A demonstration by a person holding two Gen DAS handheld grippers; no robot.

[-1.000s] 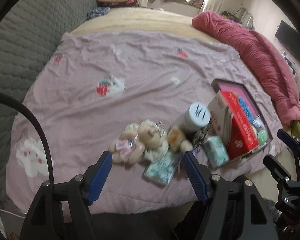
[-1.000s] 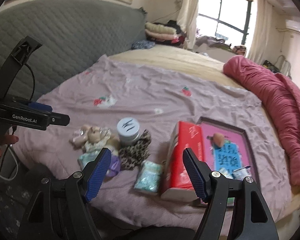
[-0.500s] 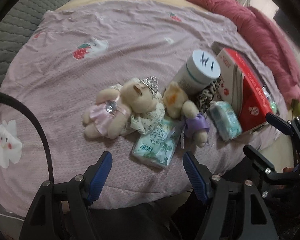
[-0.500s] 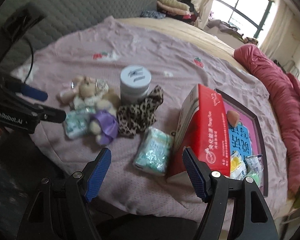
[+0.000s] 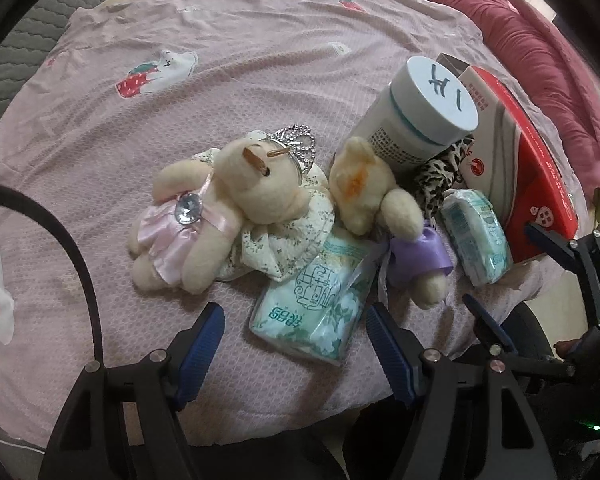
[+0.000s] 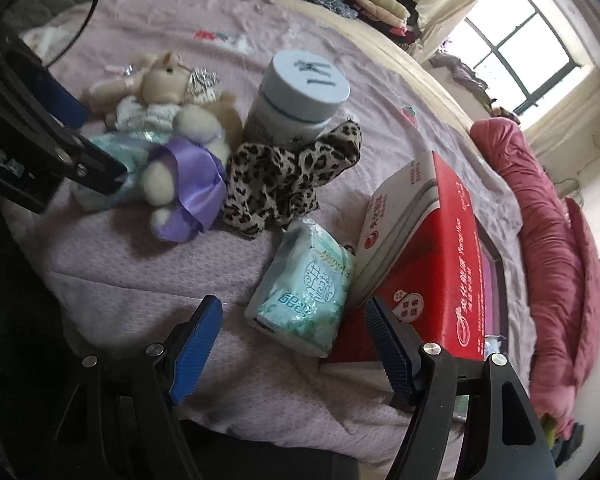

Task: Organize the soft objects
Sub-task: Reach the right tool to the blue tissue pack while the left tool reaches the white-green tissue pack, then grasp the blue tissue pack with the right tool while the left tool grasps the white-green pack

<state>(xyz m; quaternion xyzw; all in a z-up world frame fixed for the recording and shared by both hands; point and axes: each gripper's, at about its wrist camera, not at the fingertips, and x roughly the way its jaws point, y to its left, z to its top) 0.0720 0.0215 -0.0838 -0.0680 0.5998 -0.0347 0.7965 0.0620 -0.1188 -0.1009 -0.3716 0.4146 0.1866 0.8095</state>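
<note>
A cream teddy bear in a pink dress with a tiara (image 5: 220, 208) lies on the pink bed cover. A second bear in a purple dress (image 5: 384, 208) (image 6: 180, 168) lies beside it. A green tissue pack (image 5: 320, 304) rests against both bears, just beyond my open, empty left gripper (image 5: 296, 344). Another tissue pack (image 6: 304, 292) (image 5: 476, 236) leans on a red box (image 6: 440, 264), right in front of my open, empty right gripper (image 6: 292, 340). A leopard-print cloth (image 6: 288, 176) lies by a white jar (image 6: 300, 96).
The white jar (image 5: 424, 108) stands behind the bears. A dark tray (image 6: 492, 268) lies behind the red box (image 5: 520, 168). A red quilt (image 6: 548, 220) runs along the far right. The bed's front edge is just under both grippers.
Both grippers have moved forward and down toward the bed. The toys and tissue packs now loom larger and closer. Both stay open.
</note>
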